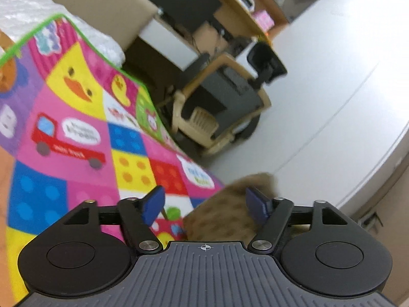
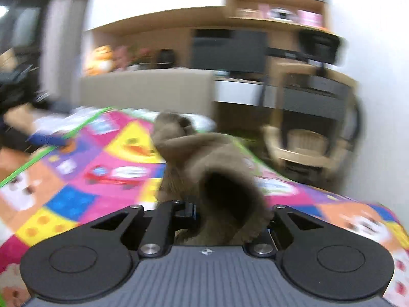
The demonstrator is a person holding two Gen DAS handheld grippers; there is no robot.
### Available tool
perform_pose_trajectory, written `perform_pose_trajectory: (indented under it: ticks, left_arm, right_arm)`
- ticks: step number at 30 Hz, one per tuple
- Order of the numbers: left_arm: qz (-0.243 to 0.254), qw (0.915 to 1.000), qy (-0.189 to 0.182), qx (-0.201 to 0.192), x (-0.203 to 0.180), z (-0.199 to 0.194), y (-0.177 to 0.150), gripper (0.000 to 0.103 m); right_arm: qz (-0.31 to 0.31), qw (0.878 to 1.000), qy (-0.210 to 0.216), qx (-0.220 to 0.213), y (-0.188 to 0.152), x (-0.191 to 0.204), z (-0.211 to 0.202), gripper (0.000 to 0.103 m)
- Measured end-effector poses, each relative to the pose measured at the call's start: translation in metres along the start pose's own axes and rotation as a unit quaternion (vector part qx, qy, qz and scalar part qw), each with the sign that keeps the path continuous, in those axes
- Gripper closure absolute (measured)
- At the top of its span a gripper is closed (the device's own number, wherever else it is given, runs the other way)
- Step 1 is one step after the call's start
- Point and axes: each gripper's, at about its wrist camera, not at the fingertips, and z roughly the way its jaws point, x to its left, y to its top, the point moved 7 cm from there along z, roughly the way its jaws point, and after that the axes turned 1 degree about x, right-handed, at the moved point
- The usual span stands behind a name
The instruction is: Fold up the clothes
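Observation:
A brown fuzzy garment (image 2: 204, 168) hangs bunched above the colourful play mat (image 2: 102, 158). My right gripper (image 2: 230, 217) is shut on the garment, whose cloth covers the fingertips. In the left wrist view the same garment (image 1: 225, 212) lies low between and beyond the blue fingers (image 1: 153, 204). My left gripper (image 1: 207, 204) is open and does not hold it. The left gripper also shows as a blue blur at the mat's far left edge in the right wrist view (image 2: 48, 138). Both views are motion-blurred.
The mat (image 1: 76, 133) has a green border and cartoon squares. A beige plastic chair (image 1: 219, 107) holding a dark box stands beyond the mat's edge on the pale floor. A cardboard sheet (image 1: 102, 5), bubble wrap, a desk and shelves (image 2: 276, 18) lie behind.

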Motion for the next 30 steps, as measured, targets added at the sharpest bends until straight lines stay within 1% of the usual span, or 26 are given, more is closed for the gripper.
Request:
perform_pose_trajectory:
  ticks: [2, 4, 6, 8, 9, 10, 11, 12, 14, 16, 19, 21, 23, 26, 27, 29, 30]
  left_arm:
    - [0.014, 0.9994, -0.004, 0.030, -0.010, 0.023, -0.014, 0.018]
    - [0.031, 0.9973, -0.010, 0.065, -0.022, 0.050, -0.031, 0.015]
    - [0.048, 0.9938, -0.016, 0.099, -0.034, 0.075, -0.051, 0.012]
    - [0.068, 0.9893, -0.014, 0.128, -0.045, 0.098, -0.070, 0.010]
    - [0.079, 0.9869, -0.010, 0.140, -0.049, 0.108, -0.079, 0.010]
    - [0.096, 0.9843, 0.000, 0.149, -0.051, 0.116, -0.087, 0.010]
    - [0.115, 0.9811, 0.012, 0.155, -0.054, 0.123, -0.095, 0.010]
    - [0.136, 0.9773, 0.027, 0.160, -0.055, 0.130, -0.102, 0.010]
    - [0.173, 0.9683, 0.054, 0.172, -0.055, 0.140, -0.115, 0.011]
    - [0.179, 0.9644, 0.058, 0.185, -0.052, 0.146, -0.123, 0.011]
    - [0.185, 0.9594, 0.061, 0.204, -0.049, 0.157, -0.131, 0.010]
    - [0.198, 0.9554, 0.068, 0.208, -0.050, 0.163, -0.137, 0.009]
    - [0.206, 0.9535, 0.071, 0.208, -0.052, 0.165, -0.140, 0.009]
    - [0.213, 0.9526, 0.072, 0.205, -0.053, 0.161, -0.140, 0.008]
    - [0.214, 0.9525, 0.072, 0.205, -0.053, 0.159, -0.140, 0.008]
    - [0.213, 0.9527, 0.071, 0.205, -0.050, 0.155, -0.139, 0.008]
    - [0.212, 0.9529, 0.069, 0.206, -0.049, 0.154, -0.139, 0.008]
  right_arm:
    - [0.032, 0.999, -0.027, 0.026, -0.016, -0.040, -0.002, 0.090]
    - [0.072, 0.995, -0.034, 0.067, -0.041, -0.066, 0.001, 0.090]
    - [0.099, 0.989, -0.024, 0.110, -0.070, -0.081, 0.007, 0.090]
    - [0.104, 0.986, -0.026, 0.128, -0.091, -0.090, 0.006, 0.088]
    - [0.102, 0.987, -0.027, 0.125, -0.092, -0.093, 0.000, 0.080]
    - [0.099, 0.987, -0.027, 0.122, -0.093, -0.096, -0.005, 0.076]
    - [0.097, 0.988, -0.027, 0.118, -0.094, -0.099, -0.011, 0.065]
    - [0.097, 0.989, -0.029, 0.108, -0.091, -0.105, -0.016, 0.052]
    - [0.099, 0.992, -0.038, 0.069, -0.075, -0.117, -0.033, 0.037]
    - [0.099, 0.994, -0.040, 0.027, -0.057, -0.128, -0.048, 0.036]
    - [0.086, 0.996, -0.023, -0.029, -0.019, -0.128, -0.057, 0.036]
    - [0.081, 0.996, 0.014, -0.043, 0.004, -0.116, -0.047, 0.036]
    - [0.090, 0.993, 0.068, -0.027, 0.017, -0.098, -0.022, 0.036]
    - [0.106, 0.988, 0.103, 0.040, 0.013, -0.084, 0.038, 0.036]
    - [0.106, 0.987, 0.097, 0.071, 0.005, -0.082, 0.059, 0.038]
    - [0.101, 0.985, 0.071, 0.121, -0.020, -0.086, 0.092, 0.039]
    - [0.098, 0.983, 0.058, 0.145, -0.032, -0.088, 0.108, 0.038]
